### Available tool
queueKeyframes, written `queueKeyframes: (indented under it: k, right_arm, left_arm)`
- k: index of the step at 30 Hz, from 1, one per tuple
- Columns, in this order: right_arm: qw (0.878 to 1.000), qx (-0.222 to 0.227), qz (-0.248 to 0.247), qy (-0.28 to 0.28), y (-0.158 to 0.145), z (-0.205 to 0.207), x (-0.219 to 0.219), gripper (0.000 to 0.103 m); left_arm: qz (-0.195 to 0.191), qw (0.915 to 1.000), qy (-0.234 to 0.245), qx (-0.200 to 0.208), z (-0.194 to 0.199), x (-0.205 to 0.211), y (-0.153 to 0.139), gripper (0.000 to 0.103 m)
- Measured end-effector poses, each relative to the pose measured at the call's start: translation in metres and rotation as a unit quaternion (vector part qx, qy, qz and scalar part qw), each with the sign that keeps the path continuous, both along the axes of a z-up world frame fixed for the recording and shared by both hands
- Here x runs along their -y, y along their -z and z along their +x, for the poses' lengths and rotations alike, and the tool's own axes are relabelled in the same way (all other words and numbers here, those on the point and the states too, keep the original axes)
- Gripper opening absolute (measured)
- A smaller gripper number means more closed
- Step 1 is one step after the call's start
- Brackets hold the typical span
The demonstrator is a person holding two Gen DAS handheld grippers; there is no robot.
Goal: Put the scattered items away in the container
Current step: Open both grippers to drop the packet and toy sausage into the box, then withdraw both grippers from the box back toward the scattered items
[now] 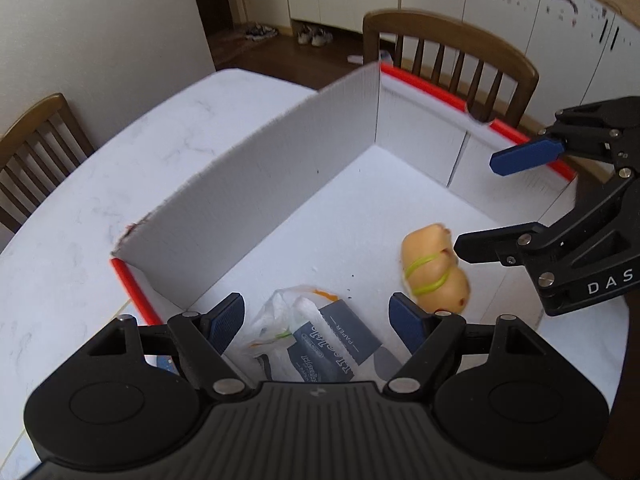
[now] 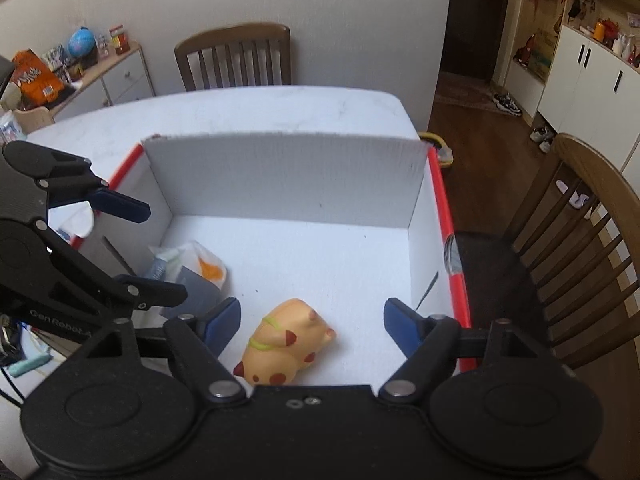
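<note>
Right now both tools hang over a white cardboard box (image 2: 288, 176) with red-edged rims, which stands on a pale marbled worktop (image 1: 100, 184). The left hand-held gripper (image 1: 320, 316) has its blue pads spread wide with nothing pressed between them; below the gap lies a clear plastic bag (image 1: 288, 320) with a dark blue paper packet inside, resting on the box floor by the near left corner. The right hand-held gripper (image 2: 312, 322) is also spread wide and grips nothing. Under its gap a soft orange toy animal (image 2: 286, 342) with red spots and a yellow-green band around it lies on its side on the box floor, touching neither pad. The toy sits to the right of the bag, with bare white floor between them. The far half of the box floor is bare. One tall white flap stands upright along the box's far side in the right wrist view. Wooden slat-backed chairs (image 2: 234, 58) stand around the worktop, and white cupboards (image 1: 500, 8) line the wall beyond.
</note>
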State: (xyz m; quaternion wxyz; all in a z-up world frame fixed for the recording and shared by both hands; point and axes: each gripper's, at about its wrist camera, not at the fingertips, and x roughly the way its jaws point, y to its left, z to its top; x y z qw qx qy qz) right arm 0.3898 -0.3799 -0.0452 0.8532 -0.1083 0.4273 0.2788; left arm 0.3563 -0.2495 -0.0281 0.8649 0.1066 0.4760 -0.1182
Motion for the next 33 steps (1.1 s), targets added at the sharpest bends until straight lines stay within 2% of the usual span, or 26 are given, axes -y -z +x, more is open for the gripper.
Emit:
queueKeyframes:
  k: [10,17,30,33]
  right_arm:
    - [0.999,0.027,0.033,0.003,-0.036,-0.031,0.001,0.082]
    - [0.998,0.026,0.062,0.017,-0.053,-0.059,-0.004,0.085]
    - [0.995,0.035,0.082,0.047,-0.065,-0.117,-0.038,0.089]
    - [0.995,0.036,0.084,0.048,-0.065,-0.132,-0.051,0.089]
  left_arm:
    - [-0.036,0.9988,-0.006,0.033,-0.035,-0.012,-0.027,0.079]
    - [-0.051,0.9973,-0.008,0.051,-0.069,-0.03,-0.041,0.081]
    - [-0.085,0.9934,-0.022,0.074,-0.143,-0.082,-0.058,0.084]
    - [-0.086,0.993,-0.024,0.078,-0.159,-0.097,-0.058,0.088]
